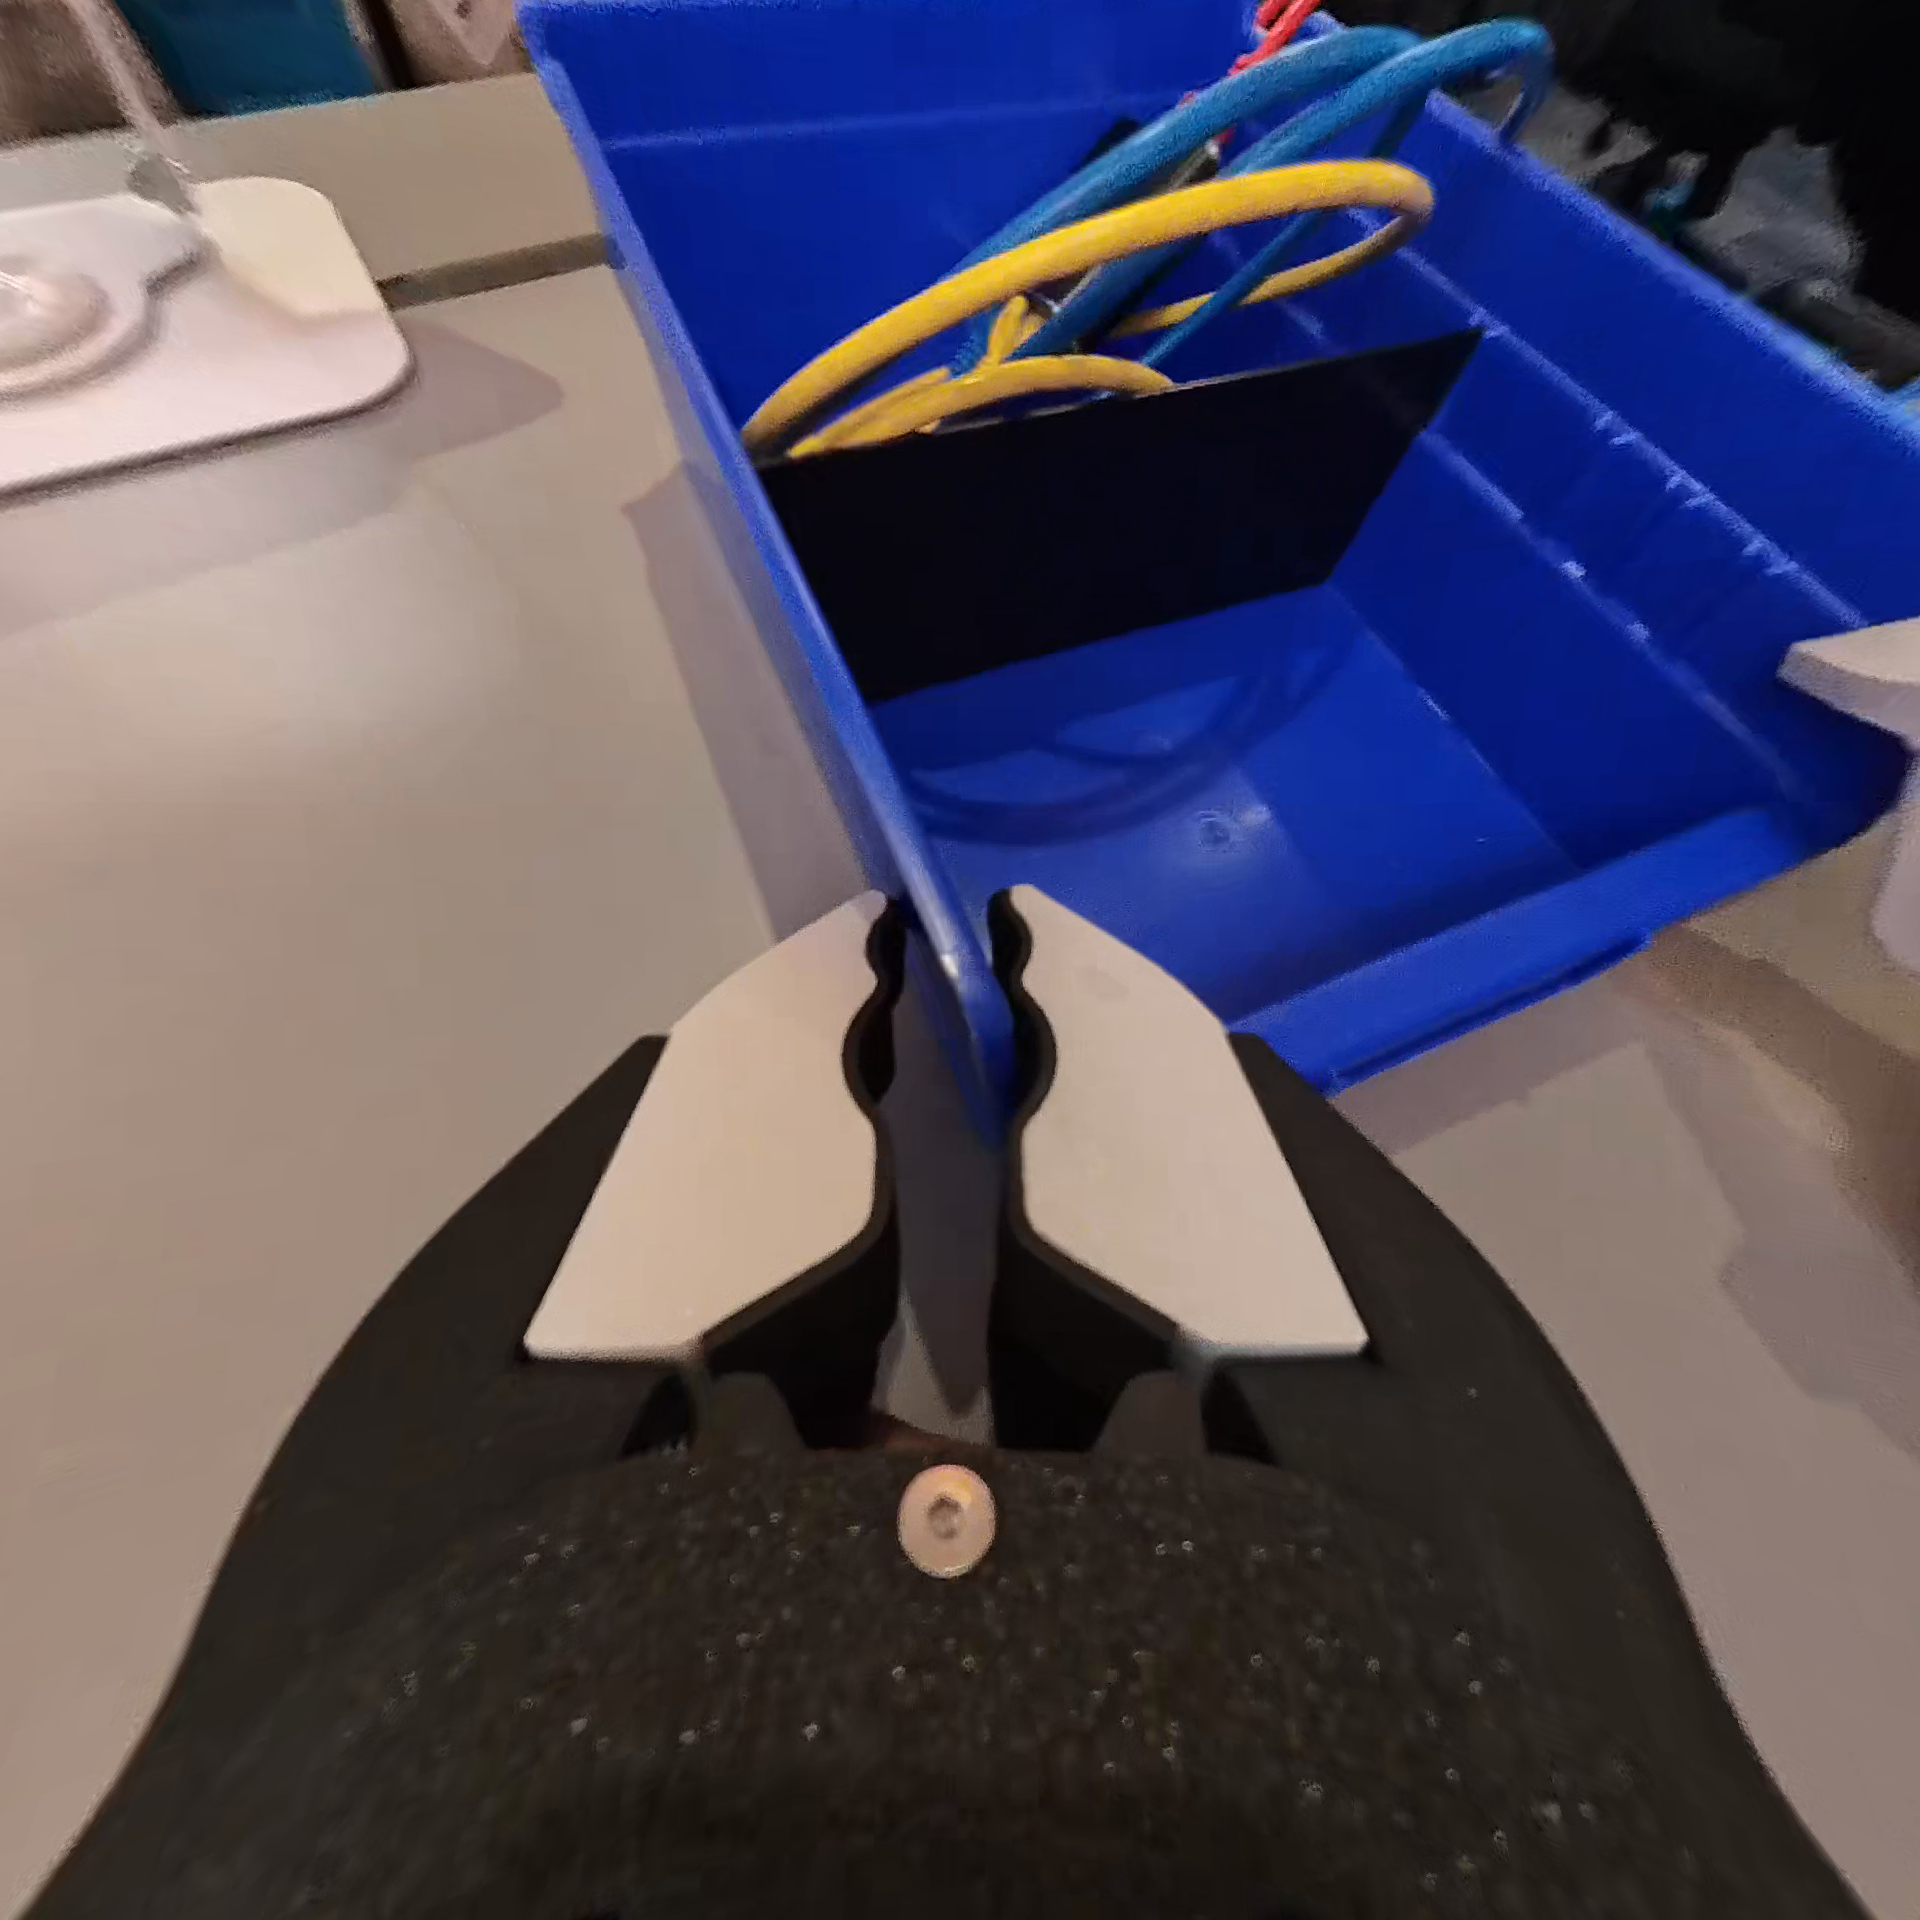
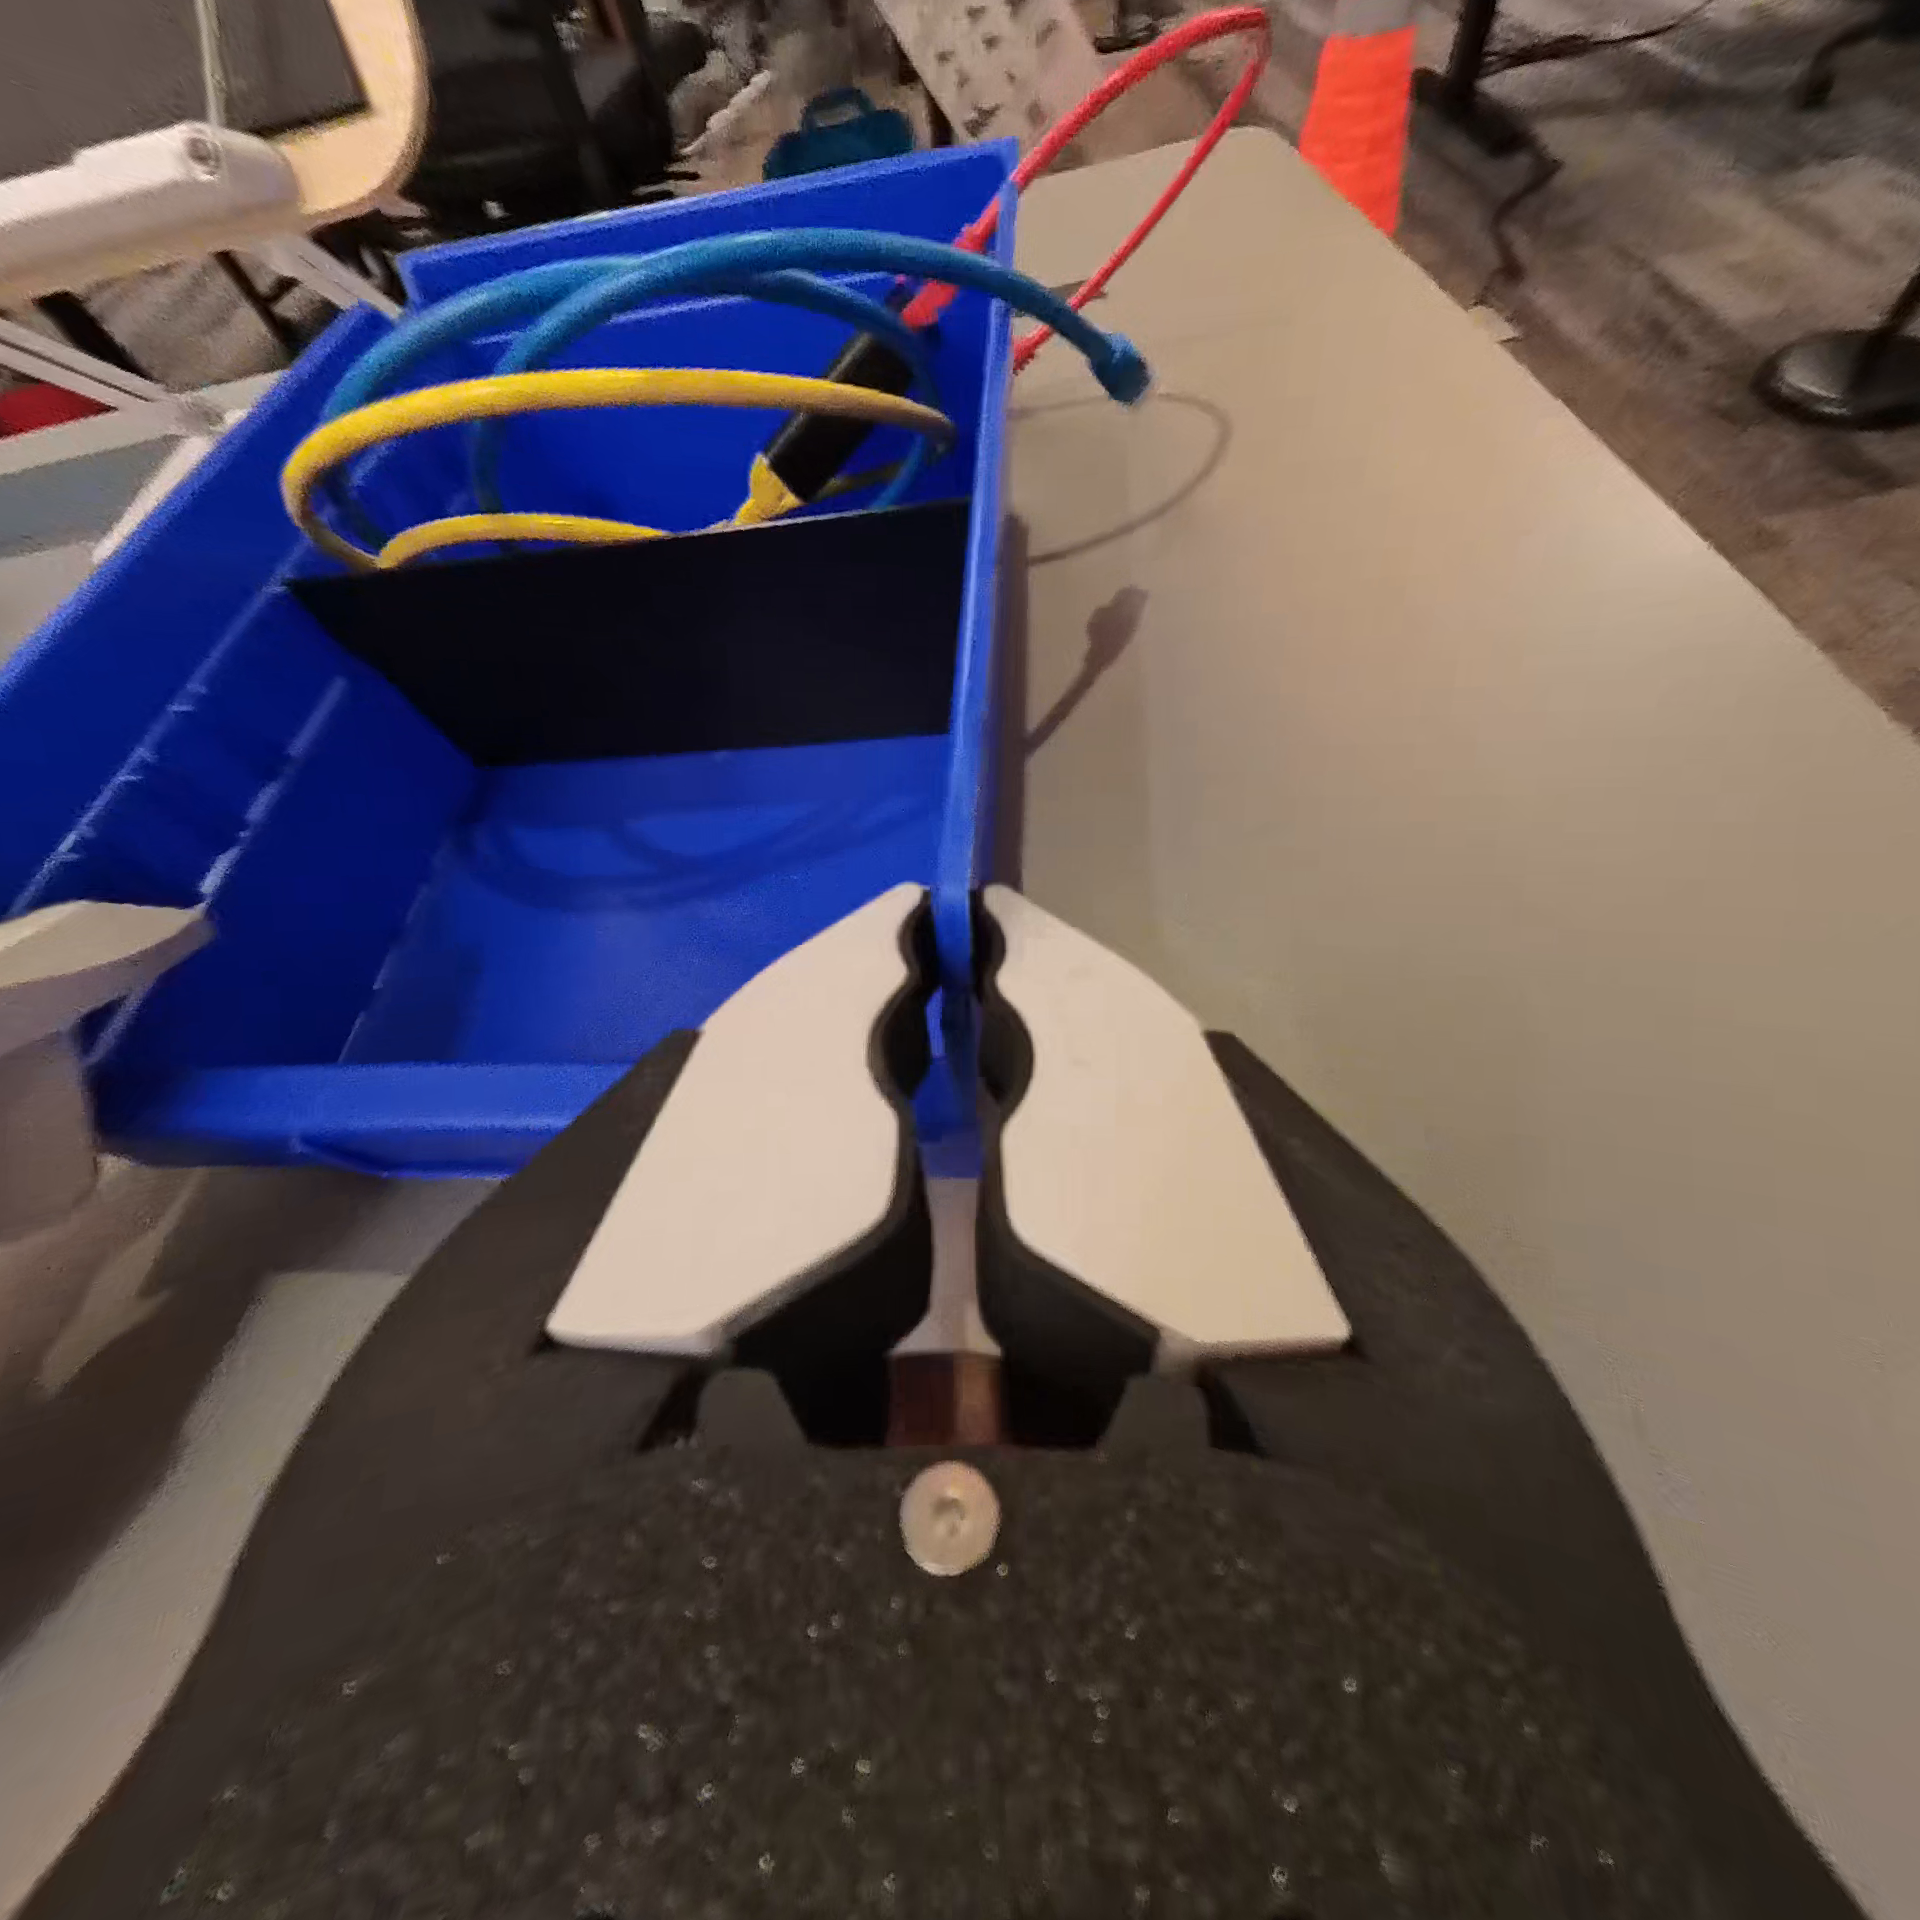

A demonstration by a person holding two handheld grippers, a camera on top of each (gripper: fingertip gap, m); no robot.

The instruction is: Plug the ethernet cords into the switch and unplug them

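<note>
A blue bin [image 1: 727, 343] stands on a grey table, split by a black divider [image 1: 1091, 530]. Behind the divider lie looped yellow cords [image 1: 1091, 234] and blue cords [image 1: 1351, 94]. My left gripper [image 1: 940, 914] is shut on the bin's left wall near its front corner. In the right wrist view my right gripper [image 2: 951, 904] is shut on the right wall of the bin [image 2: 208, 727]. There a black switch-like box [image 2: 842, 410] leans among the yellow cord [image 2: 582, 390], the blue cord [image 2: 727, 255] and a red cord [image 2: 1174, 83] that arcs over the wall. The front compartment holds nothing.
A white flat object [image 1: 208, 343] lies on the table at the far left. The table's right edge [image 2: 1662, 582] drops to the floor, where an orange cone [image 2: 1361, 114] and chair bases stand. Each view shows the other gripper's finger [image 1: 1860, 675] at its edge. The right gripper is farther from the white flat object [image 1: 208, 343], some 50 centimeters, than the left, some 35 centimeters.
</note>
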